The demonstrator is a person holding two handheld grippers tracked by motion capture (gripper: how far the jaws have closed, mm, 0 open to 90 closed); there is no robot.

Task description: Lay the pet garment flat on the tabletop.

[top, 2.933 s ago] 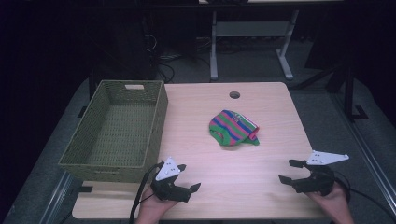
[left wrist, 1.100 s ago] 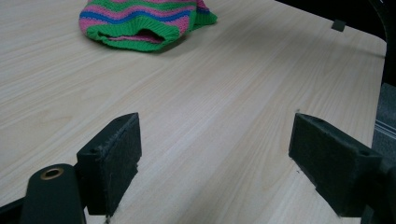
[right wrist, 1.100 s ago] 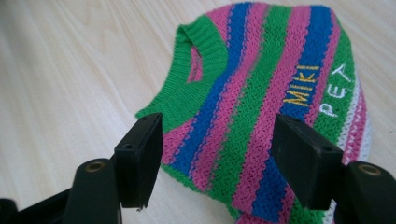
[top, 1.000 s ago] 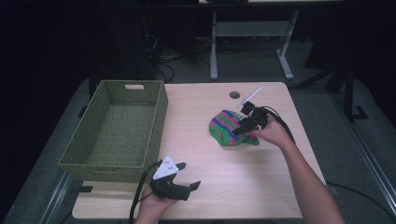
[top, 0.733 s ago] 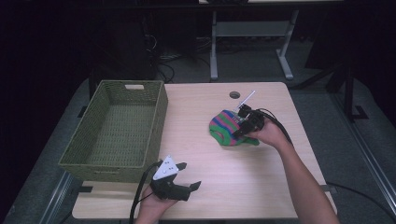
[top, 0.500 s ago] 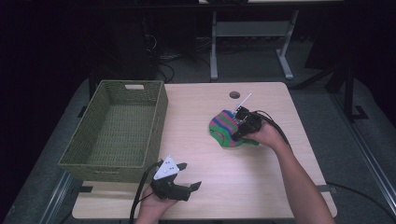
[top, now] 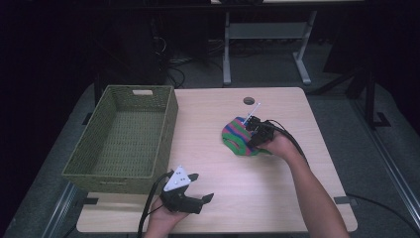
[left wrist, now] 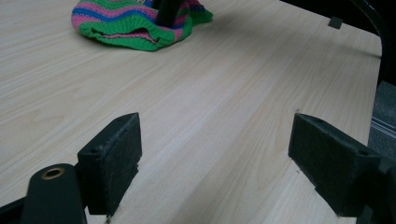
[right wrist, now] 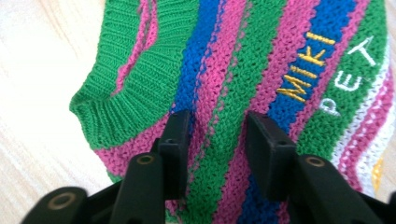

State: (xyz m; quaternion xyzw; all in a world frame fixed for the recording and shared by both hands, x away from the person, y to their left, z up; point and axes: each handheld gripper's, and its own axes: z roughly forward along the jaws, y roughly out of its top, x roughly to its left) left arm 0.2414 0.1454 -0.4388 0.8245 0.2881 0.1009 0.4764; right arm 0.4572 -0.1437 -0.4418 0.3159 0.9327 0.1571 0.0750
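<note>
Dark floor and desk legs ring a pale wood counter (top: 277, 188), and on it I have a striped knit garment (top: 237, 139) lying right of centre, well apart from the empty green woven basket (top: 124, 139) at the left edge. My right gripper (top: 255, 130) is down on the garment's right part; in the right gripper view its fingers (right wrist: 175, 140) press into the stripes, part-way closed with a band of pink, green and blue knit (right wrist: 219, 93) between them, though I cannot tell if they have pinched a fold or merely rest on the cloth. The green ribbed opening (right wrist: 116, 88) lies to the left of those fingers in that view. My left gripper (top: 190, 201) sits near the counter's front edge just beside the basket's near corner, its fingers (left wrist: 112, 158) spread wide over bare wood, holding nothing. The garment (left wrist: 135, 21) lies ahead of it and well off, so the right hand is plainly the nearer one, and I judge any lift belongs to it.
</note>
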